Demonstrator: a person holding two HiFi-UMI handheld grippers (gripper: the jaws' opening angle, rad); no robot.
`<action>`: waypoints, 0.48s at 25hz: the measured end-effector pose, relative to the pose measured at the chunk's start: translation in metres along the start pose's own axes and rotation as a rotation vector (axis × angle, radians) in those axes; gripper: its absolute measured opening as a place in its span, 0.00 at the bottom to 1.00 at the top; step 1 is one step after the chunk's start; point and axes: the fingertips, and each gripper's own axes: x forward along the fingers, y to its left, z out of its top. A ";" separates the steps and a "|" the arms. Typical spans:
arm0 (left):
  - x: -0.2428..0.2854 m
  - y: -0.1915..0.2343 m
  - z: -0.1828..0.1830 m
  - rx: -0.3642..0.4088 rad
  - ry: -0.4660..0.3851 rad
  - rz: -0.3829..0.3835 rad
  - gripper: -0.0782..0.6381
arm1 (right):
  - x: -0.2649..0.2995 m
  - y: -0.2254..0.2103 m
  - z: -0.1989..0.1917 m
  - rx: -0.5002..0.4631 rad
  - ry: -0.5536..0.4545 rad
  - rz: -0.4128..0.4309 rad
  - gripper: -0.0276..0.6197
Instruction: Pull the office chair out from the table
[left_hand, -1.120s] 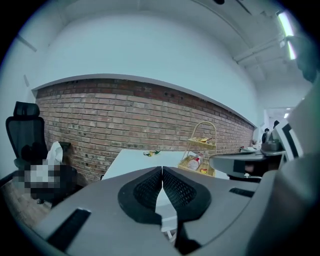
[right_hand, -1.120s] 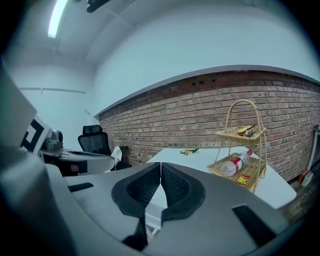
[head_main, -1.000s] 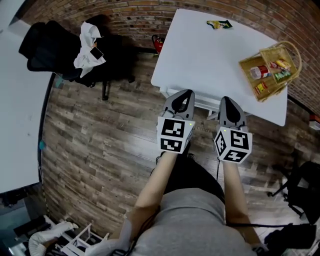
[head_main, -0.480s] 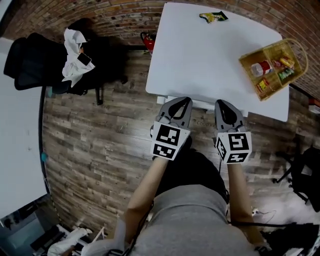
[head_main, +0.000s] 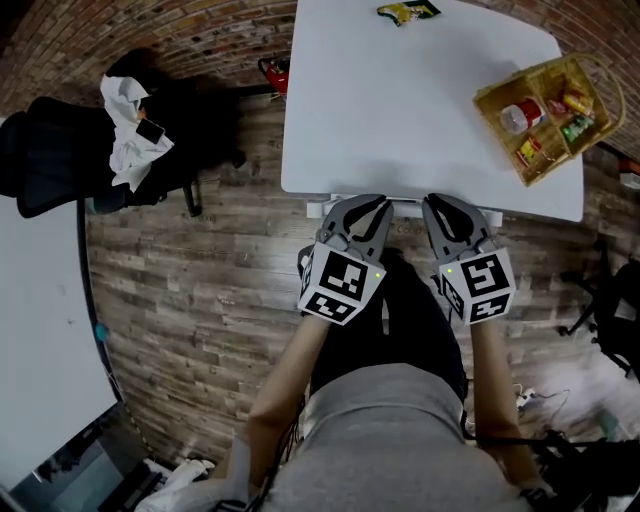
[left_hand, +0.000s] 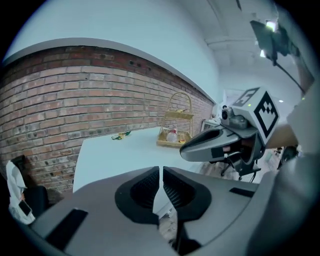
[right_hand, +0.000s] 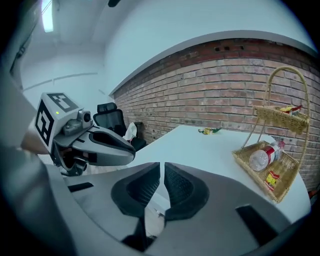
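Over the last second I had lowered both grippers, and they came closer to the near edge of the white table (head_main: 400, 110). In the head view they now sat side by side just before that edge. The left gripper (head_main: 357, 212) had its jaws together with nothing between them, and the right gripper (head_main: 452, 215) was the same. The black office chair (head_main: 60, 160) stood at the far left by the brick wall, with a white cloth (head_main: 125, 140) and a phone (head_main: 150, 131) lying on it, well apart from both grippers. So this move brought me no nearer to the chair. I judged the pull had not yet begun, and I first had to turn left and reach the chair.
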 end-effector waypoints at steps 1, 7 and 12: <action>0.002 -0.003 -0.002 0.027 0.013 -0.010 0.13 | 0.000 0.001 -0.001 -0.013 0.015 0.019 0.07; 0.008 -0.018 -0.004 0.126 0.085 -0.101 0.14 | 0.005 0.013 -0.005 -0.121 0.095 0.141 0.21; 0.015 -0.023 -0.012 0.241 0.168 -0.136 0.23 | 0.007 0.015 -0.012 -0.235 0.157 0.205 0.21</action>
